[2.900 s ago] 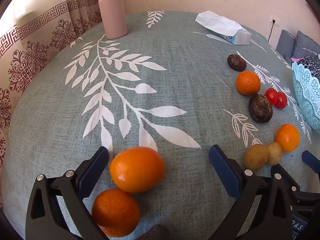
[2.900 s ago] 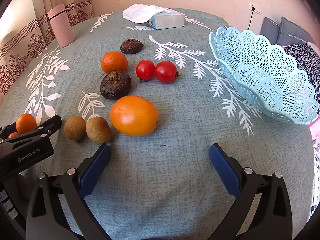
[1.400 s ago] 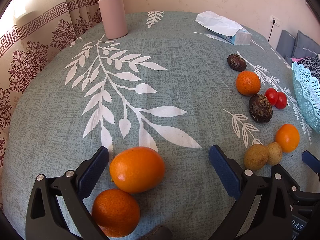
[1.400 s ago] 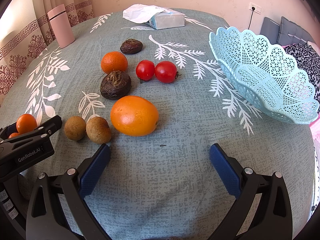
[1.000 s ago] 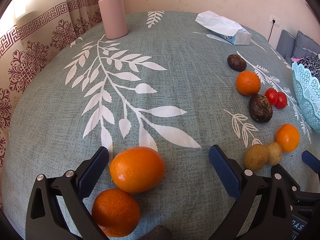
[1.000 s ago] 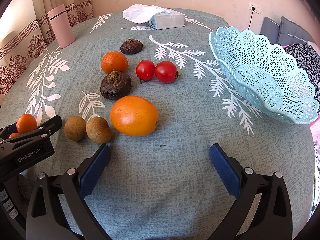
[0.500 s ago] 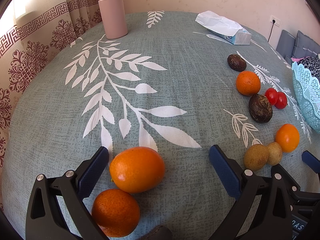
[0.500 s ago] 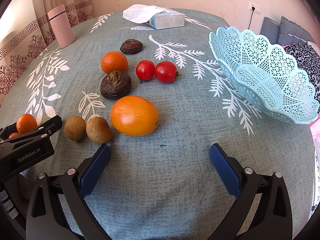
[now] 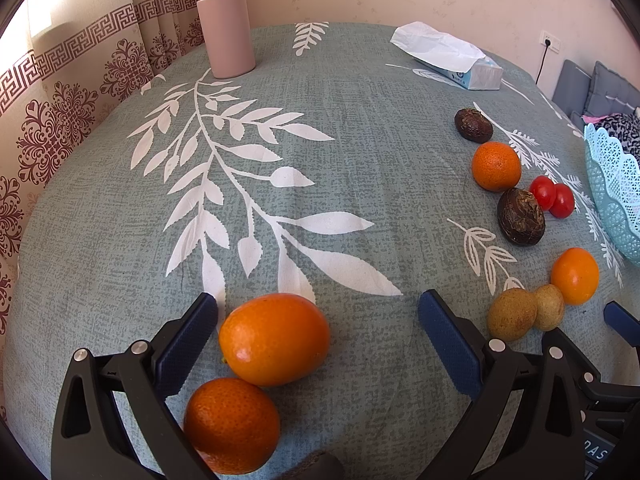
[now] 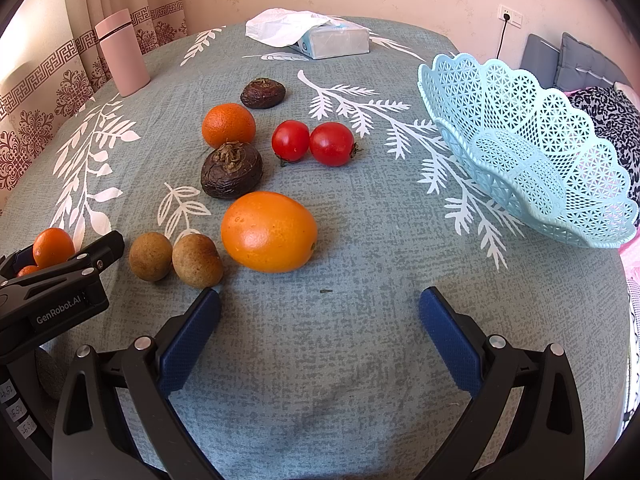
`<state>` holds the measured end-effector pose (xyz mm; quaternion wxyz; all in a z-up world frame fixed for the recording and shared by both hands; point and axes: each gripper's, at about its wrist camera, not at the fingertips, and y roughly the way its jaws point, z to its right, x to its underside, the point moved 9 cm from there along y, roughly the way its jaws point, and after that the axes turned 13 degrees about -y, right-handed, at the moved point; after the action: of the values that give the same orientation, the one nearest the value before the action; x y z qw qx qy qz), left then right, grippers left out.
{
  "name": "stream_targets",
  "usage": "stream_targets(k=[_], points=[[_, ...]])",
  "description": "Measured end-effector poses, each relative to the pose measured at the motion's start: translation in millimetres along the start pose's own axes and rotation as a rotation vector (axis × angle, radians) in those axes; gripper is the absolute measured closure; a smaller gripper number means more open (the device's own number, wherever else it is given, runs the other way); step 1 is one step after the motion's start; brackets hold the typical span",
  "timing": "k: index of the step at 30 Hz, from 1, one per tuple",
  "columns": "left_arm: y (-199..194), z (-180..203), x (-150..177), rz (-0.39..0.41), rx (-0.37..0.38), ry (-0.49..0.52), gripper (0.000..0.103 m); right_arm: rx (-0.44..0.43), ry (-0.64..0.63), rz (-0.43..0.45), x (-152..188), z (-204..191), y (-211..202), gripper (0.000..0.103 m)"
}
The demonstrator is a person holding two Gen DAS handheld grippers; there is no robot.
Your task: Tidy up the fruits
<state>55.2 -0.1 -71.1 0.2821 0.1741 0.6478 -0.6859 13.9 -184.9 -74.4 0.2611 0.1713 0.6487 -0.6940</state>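
Observation:
My left gripper [image 9: 318,312] is open low over the tablecloth, with a large orange [image 9: 274,339] between its fingers near the left pad and a smaller orange [image 9: 231,424] just behind it. My right gripper [image 10: 320,308] is open too, nothing between its fingers. Just ahead of it lie another large orange [image 10: 269,231] and two brown round fruits [image 10: 176,257]. Farther off are a dark wrinkled fruit [image 10: 232,170], a small orange [image 10: 228,125], two tomatoes [image 10: 312,143] and a second dark fruit [image 10: 263,94]. The light blue lattice basket [image 10: 532,184] stands empty at the right.
A pink flask [image 9: 225,24] stands at the far left of the table by the patterned curtain [image 9: 60,92]. A tissue box [image 10: 320,38] lies at the far edge. Beyond the basket sit grey cushions [image 10: 576,64] and a leopard-print cloth [image 10: 608,116].

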Motion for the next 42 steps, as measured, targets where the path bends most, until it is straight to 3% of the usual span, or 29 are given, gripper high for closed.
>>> stream_targets(k=[16, 20, 30, 34, 36, 42], points=[[-0.3, 0.2, 0.3, -0.002, 0.005, -0.004, 0.005, -0.004, 0.001, -0.001, -0.6, -1.9, 1.0, 0.002], [-2.8, -1.2, -0.6, -0.002, 0.039, -0.014, 0.005, -0.009, 0.002, 0.003, -2.0, -2.5, 1.5, 0.002], [-35.1, -3.6, -7.7, 0.077, 0.235, -0.085, 0.005, -0.019, -0.005, 0.008, 0.2, -1.4, 1.6, 0.002], [-50.7, -9.7, -7.5, 0.117, 0.260, -0.087, 0.005, -0.020, -0.004, 0.009, 0.2, -1.1, 1.9, 0.002], [-52.9, -14.7, -6.1, 0.122, 0.237, -0.087, 0.005, -0.021, -0.003, 0.010, 0.4, -1.1, 1.6, 0.002], [-27.7, -21.7, 0.8, -0.008, 0.212, -0.113, 0.040, -0.040, 0.001, 0.020, 0.9, -0.7, -0.6, 0.002]])
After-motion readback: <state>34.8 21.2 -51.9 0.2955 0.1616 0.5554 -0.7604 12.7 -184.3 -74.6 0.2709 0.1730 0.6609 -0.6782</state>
